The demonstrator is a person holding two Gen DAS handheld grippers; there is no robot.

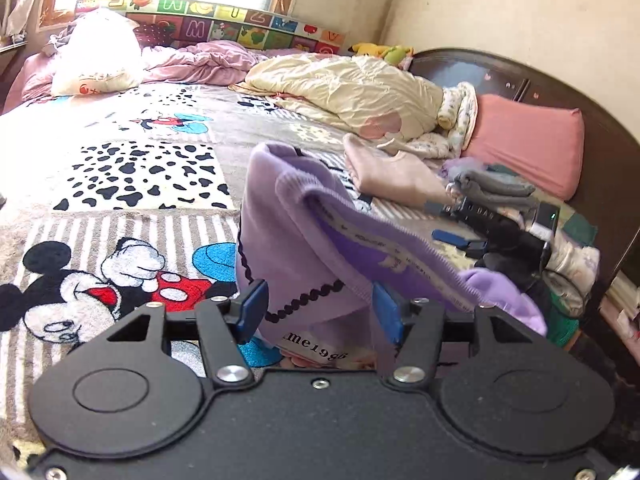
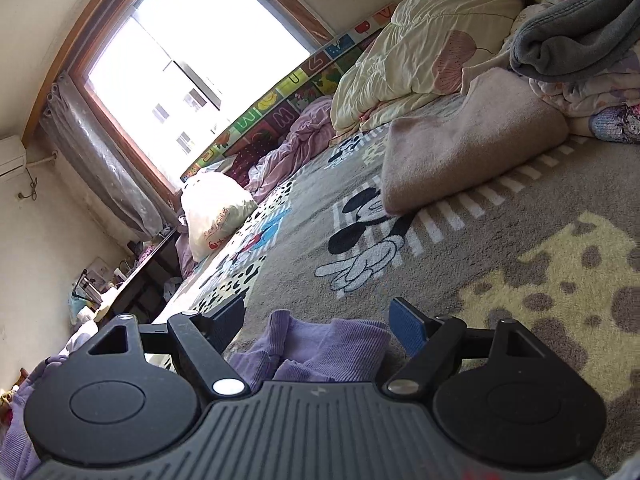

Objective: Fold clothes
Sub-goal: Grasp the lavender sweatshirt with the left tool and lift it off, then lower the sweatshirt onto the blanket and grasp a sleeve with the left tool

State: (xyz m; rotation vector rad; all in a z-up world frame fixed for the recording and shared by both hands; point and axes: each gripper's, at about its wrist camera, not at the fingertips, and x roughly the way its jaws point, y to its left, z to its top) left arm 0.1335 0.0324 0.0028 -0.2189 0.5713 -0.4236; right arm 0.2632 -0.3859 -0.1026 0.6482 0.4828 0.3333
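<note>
A lilac knit garment (image 1: pixel 288 240) with a dark scalloped trim stands bunched up on the Mickey Mouse bed cover (image 1: pixel 132 184). Its lower part falls between the blue pads of my left gripper (image 1: pixel 320 310), whose jaws are wide apart; the cloth brushes the right pad. One ribbed edge stretches rightward toward my right gripper (image 1: pixel 472 232), seen beside the clothes pile. In the right wrist view, ribbed lilac fabric (image 2: pixel 320 348) lies loose between the spread fingers of the right gripper (image 2: pixel 318 320), low over the cover (image 2: pixel 480 248).
A folded beige-pink garment (image 1: pixel 392 176) (image 2: pixel 472 152) lies just beyond. Grey folded clothes (image 1: pixel 496 188) (image 2: pixel 572 52), a cream quilt (image 1: pixel 352 88), a pink pillow (image 1: pixel 524 140) and the dark headboard (image 1: pixel 480 68) crowd the right. A white pillow (image 1: pixel 100 56) sits near the window (image 2: pixel 200 40).
</note>
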